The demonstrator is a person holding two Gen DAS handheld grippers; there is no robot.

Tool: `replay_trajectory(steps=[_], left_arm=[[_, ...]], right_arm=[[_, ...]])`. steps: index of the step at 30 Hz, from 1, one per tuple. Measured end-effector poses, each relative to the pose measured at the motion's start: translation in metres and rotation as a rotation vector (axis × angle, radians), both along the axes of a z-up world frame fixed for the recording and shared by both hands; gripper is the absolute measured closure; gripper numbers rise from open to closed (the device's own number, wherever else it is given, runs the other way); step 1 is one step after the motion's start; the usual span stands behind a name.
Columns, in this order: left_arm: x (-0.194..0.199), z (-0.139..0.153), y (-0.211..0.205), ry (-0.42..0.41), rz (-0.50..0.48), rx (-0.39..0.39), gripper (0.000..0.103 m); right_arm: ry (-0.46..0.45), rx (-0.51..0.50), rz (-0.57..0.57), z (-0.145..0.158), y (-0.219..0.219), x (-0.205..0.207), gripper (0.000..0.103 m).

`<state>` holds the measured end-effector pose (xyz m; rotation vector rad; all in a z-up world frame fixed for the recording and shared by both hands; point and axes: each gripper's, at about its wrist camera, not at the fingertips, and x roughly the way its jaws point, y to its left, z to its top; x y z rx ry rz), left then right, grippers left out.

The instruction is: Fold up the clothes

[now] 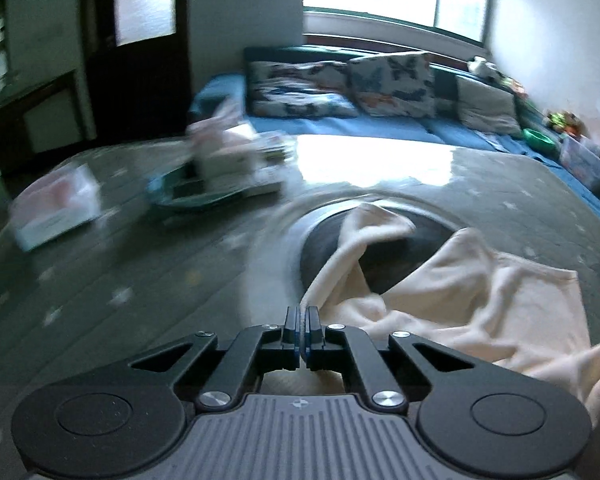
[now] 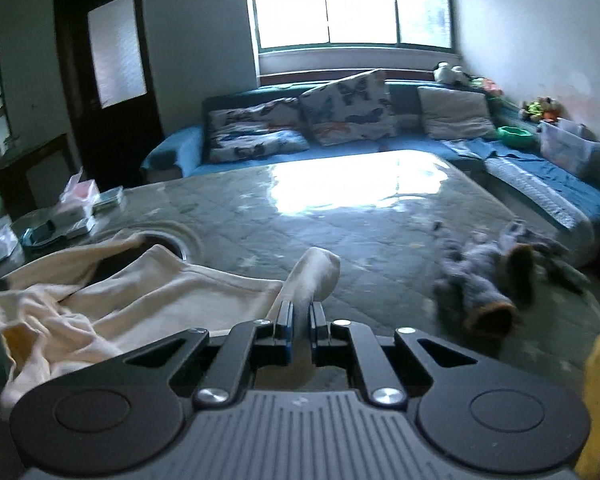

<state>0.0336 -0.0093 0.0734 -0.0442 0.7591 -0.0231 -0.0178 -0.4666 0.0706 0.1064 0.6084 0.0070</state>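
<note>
A cream garment (image 1: 480, 296) lies crumpled on the grey quilted table (image 1: 140, 264), partly over a round dark opening (image 1: 328, 244). My left gripper (image 1: 302, 314) is shut on the garment's left edge, with a thin fold of cloth between its pads. In the right wrist view the same cream garment (image 2: 148, 300) spreads to the left. My right gripper (image 2: 300, 312) is shut on a rolled cream end of it (image 2: 314, 276), which sticks up past the fingertips.
A grey fuzzy garment (image 2: 484, 276) lies at the table's right. A yellow cloth (image 2: 598, 396) shows at the lower right edge. A teal tray with boxes (image 1: 204, 188) and a tissue box (image 1: 56, 208) stand at the left. A blue sofa with cushions (image 2: 340, 120) runs behind.
</note>
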Motion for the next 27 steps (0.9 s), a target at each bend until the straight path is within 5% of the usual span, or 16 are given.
replay_trajectory(steps=[11, 13, 15, 16, 21, 27], left_arm=[[-0.07, -0.016, 0.045, 0.088, 0.056, 0.041, 0.096], [-0.074, -0.014, 0.047, 0.089, 0.06, 0.052, 0.09], [-0.075, -0.01, 0.046, 0.065, 0.061, 0.063, 0.056], [-0.075, -0.006, 0.044, 0.048, 0.054, 0.068, 0.053], [-0.061, 0.005, 0.019, -0.012, -0.046, 0.048, 0.048], [-0.026, -0.005, -0.018, 0.003, -0.154, 0.009, 0.047]], right_arm=[[0.008, -0.01, -0.023, 0.0, -0.009, -0.024, 0.096], [0.01, -0.008, -0.003, 0.0, -0.003, -0.022, 0.093], [0.01, -0.009, 0.031, 0.001, 0.008, -0.015, 0.091], [0.01, -0.01, 0.049, 0.002, 0.014, -0.011, 0.089], [0.014, -0.014, 0.135, 0.003, 0.042, 0.009, 0.08], [0.122, -0.056, 0.226, -0.024, 0.085, 0.053, 0.072]])
